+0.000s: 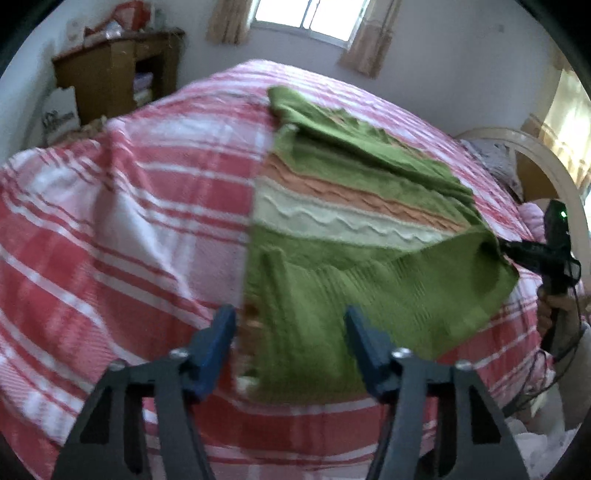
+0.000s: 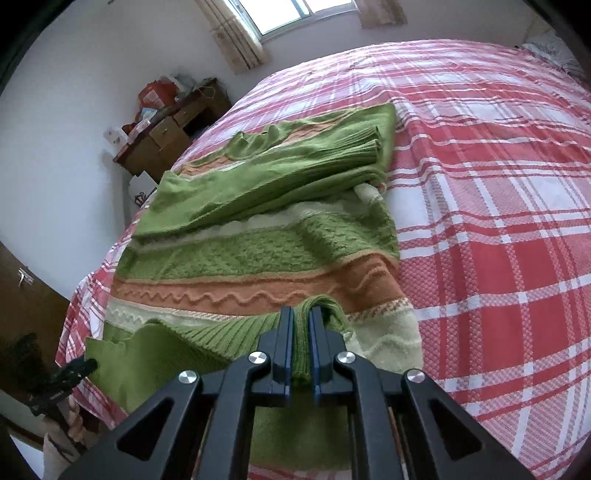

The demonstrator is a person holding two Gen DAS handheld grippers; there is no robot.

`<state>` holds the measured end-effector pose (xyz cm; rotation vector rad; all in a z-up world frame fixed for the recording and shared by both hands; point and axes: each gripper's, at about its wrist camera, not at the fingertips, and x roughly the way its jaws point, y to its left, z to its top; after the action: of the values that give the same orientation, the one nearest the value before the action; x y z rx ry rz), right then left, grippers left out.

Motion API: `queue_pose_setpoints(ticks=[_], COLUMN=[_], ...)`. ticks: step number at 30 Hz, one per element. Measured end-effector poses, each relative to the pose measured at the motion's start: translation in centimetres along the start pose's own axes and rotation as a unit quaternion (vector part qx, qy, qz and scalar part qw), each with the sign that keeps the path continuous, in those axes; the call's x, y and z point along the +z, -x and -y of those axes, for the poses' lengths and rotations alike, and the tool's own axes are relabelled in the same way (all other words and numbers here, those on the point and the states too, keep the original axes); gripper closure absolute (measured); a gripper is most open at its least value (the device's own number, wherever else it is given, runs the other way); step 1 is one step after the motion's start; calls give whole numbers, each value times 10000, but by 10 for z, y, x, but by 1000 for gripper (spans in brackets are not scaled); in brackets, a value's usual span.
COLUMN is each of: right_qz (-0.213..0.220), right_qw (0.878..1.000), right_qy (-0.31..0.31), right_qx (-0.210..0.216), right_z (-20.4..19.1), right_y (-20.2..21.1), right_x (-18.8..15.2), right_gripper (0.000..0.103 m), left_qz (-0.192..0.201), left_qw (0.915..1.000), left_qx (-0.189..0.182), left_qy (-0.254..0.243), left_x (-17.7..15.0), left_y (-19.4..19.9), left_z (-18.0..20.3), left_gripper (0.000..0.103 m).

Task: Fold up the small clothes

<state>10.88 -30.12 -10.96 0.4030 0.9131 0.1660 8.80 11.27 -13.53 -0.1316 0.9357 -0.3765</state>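
A green knit sweater (image 1: 332,229) with orange and cream bands lies on a red-and-white plaid bed, its sleeves folded over the body. My left gripper (image 1: 290,317) is open and empty, hovering over the sweater's near left hem. My right gripper (image 2: 302,317) is shut on the sweater's ribbed green hem (image 2: 325,304) and holds that corner lifted. The right gripper also shows in the left wrist view (image 1: 517,253) at the sweater's right corner. The sweater fills the middle of the right wrist view (image 2: 258,221).
The plaid bedspread (image 1: 129,206) covers the whole bed (image 2: 498,184). A wooden dresser (image 1: 110,77) with clutter stands by the far wall under a window (image 1: 310,18). A curved headboard (image 1: 546,162) and pillows lie at the right.
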Motion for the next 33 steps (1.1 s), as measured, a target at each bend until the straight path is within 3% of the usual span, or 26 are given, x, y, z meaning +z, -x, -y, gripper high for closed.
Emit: queue_pose_setpoints(ticks=[2,5,6,10,14,18,23,27,28,29,30,32,33], right_qz=[15,42,48,138,504,861,960,1098,1047,931,892,910,860], right_qw=[10000,9999,9999,9998,9985,9963,9943,9933,9940,9952,9955,9938,9930], right_qy=[-38,-49,-50,-72,29,-50,-380,-166,-66,130,233,634,802], right_qx=[39,80,88,123,215,55,267,313,301,253,210,103,66], right_z=[1,2,2,0,-6,0,16,14,14,10,8,-3,-7], right_y=[0,0,1,6,27,36,37,56,58,58,57,51,47], right_x=[-1,-2,-2,-1,8,24,27,23,22,20,18,13,12], right_gripper=[96,96,96,96,96,96,95,95,93,77,48,31,31], left_qz=[2,100,124,170,523,725,616,519,486,441,373,234,184], left_qw=[9998,9995,9997,9997,9983,9964,9970,9973,9972,9971,9973,9980,9984], left_qx=[138,213,129,116,-66,142,285,241,253,247,234,189,155], left_qy=[-142,-198,-171,-128,-232,-411,-359,-465,-516,-562,-586,-548,-517], left_x=[-4,-4,-3,7,32,66,93,89,88,84,81,76,74], left_y=[-3,-1,0,4,14,7,-25,-27,-29,-29,-30,-33,-33], left_z=[6,11,11,11,19,26,24,25,27,28,28,25,24], left_gripper=[51,85,90,94,97,97,97,98,98,98,98,98,96])
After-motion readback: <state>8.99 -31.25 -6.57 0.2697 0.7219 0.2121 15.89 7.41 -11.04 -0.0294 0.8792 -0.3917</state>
